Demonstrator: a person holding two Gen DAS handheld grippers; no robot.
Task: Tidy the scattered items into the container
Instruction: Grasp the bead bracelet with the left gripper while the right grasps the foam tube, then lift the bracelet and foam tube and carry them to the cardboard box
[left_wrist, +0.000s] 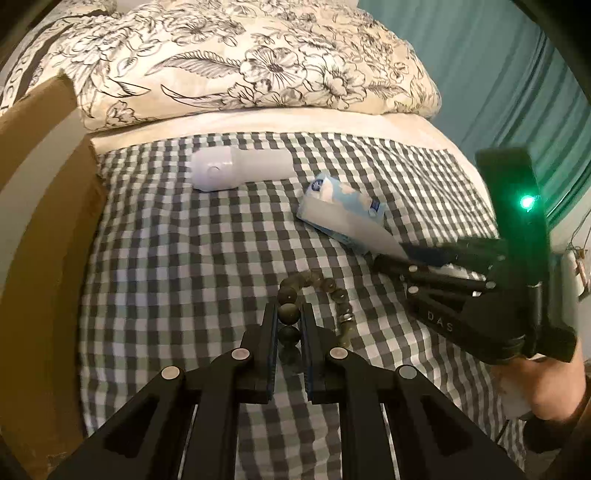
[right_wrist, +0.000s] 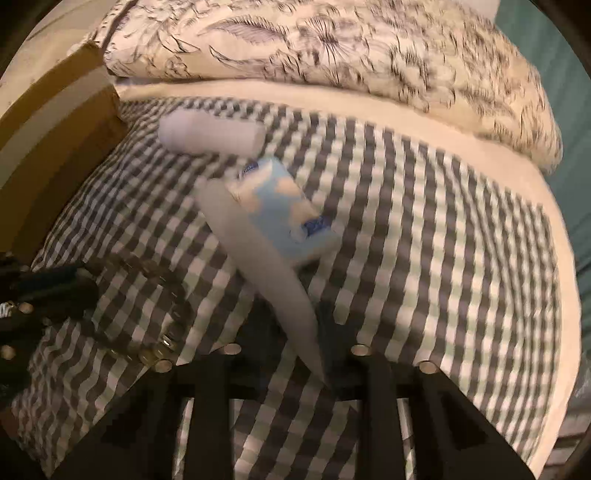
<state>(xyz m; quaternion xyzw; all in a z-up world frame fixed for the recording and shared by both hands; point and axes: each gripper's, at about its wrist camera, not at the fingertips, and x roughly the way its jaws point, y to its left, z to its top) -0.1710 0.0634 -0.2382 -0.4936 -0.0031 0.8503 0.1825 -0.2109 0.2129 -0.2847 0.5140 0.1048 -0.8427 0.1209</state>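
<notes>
The left gripper (left_wrist: 289, 325) is closest in its own view. Its jaws are shut on a string of dark beads (left_wrist: 289, 311). Some beads sit between the jaws, and the others curl away to the right on the checked sheet (left_wrist: 166, 258) of the bed.

The right gripper (left_wrist: 397, 254) comes in from the right, with a hand (left_wrist: 546, 384) behind it. Its jaws are pinched on the near edge of a blue and white pack (left_wrist: 341, 206). In the right wrist view the picture is blurry, but the pack's pale flap (right_wrist: 266, 266) runs down between the jaws, and the pack looks tipped up off the sheet.

Farther back, a white bottle (left_wrist: 240, 168) lies on its side on the sheet, near the pack but not touching it.

A brown box (left_wrist: 40, 206) stands at the left edge of the bed. None of these things is in it.

At the far end lies a pillow (left_wrist: 236, 62) with black flowers.
</notes>
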